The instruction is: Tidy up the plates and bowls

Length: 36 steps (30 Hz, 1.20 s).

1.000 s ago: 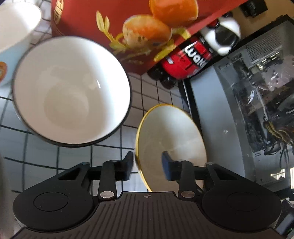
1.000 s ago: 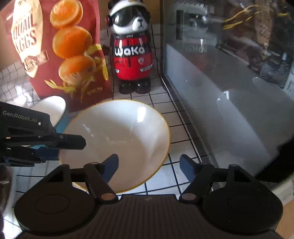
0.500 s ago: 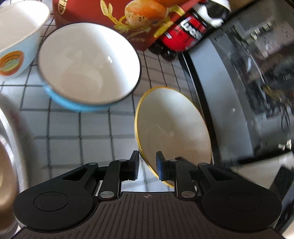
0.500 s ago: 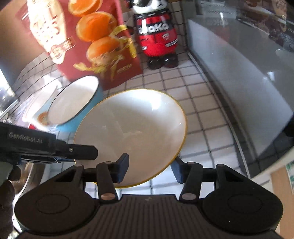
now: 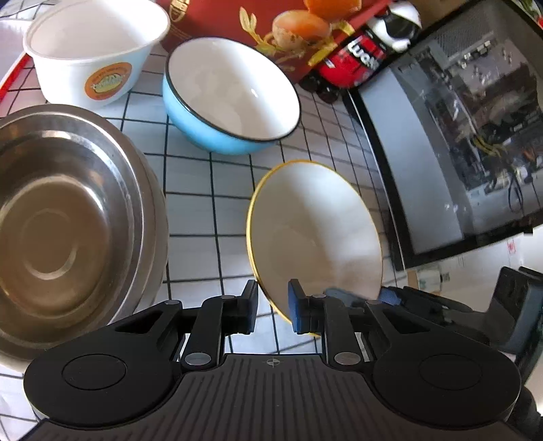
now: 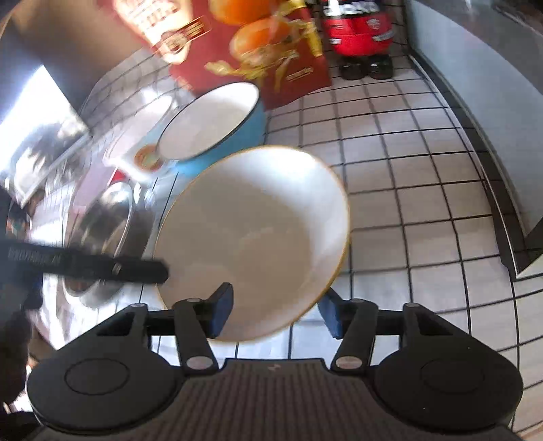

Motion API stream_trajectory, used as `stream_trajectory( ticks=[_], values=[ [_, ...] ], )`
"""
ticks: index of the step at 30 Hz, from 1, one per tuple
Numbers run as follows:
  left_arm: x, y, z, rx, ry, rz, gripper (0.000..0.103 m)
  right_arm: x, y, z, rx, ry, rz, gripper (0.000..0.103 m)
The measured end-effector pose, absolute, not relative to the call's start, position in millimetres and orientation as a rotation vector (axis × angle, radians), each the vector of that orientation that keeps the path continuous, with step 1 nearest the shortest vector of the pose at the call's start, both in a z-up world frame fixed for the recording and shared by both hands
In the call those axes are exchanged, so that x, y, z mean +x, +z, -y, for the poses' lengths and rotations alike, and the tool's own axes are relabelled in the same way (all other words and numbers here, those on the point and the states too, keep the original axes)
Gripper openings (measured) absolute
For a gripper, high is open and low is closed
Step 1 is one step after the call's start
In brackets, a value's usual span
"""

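Observation:
My left gripper is shut on the rim of a white bowl with a gold edge and holds it tilted above the tiled counter. The same bowl fills the middle of the right wrist view, where my right gripper is open with its jaws on either side of the bowl's near rim. A blue bowl with a white inside stands behind, also in the right wrist view. A white paper bowl with an orange label is at the far left. Stacked steel bowls sit at the left.
A red snack bag and a red panda-headed bottle stand at the back. A glass-sided computer case borders the counter on the right. The tiled counter is bare between the bowl and the case.
Both grippers have lifted and pulled back with the gold-edged bowl. The left jaws closed on its rim. The steel bowls and paper bowl have come into the left view.

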<state>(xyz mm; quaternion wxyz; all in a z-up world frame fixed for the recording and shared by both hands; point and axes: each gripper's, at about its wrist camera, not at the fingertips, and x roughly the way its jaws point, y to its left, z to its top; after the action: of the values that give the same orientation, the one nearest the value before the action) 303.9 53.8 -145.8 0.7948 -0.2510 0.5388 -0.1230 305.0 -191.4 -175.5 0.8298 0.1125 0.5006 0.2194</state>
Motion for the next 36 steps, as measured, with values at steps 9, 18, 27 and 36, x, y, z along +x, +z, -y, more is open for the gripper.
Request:
stream_trajectory(
  ticks=[9, 18, 27, 36],
  values=[
    [320.3, -148.9, -48.4, -0.526, -0.167, -1.117, 0.021, 366.2, -188.5, 194.6, 0.286, 0.453, -1.096, 0.073],
    [319.8, -148.2, -46.4, -0.499, -0.161, -1.114, 0.021, 381.2, -202.9, 187.7, 0.24, 0.513, -1.171, 0.091],
    [318.0, -144.2, -54.1, -0.517, -0.145, -1.095, 0.021, 393.5, -204.1, 196.7, 0.338, 0.566, -1.233, 0.103],
    [319.0, -156.2, -46.5, -0.528, -0.152, -1.127, 0.021, 375.1, -194.5, 196.9, 0.247, 0.52, -1.143, 0.073]
  ],
)
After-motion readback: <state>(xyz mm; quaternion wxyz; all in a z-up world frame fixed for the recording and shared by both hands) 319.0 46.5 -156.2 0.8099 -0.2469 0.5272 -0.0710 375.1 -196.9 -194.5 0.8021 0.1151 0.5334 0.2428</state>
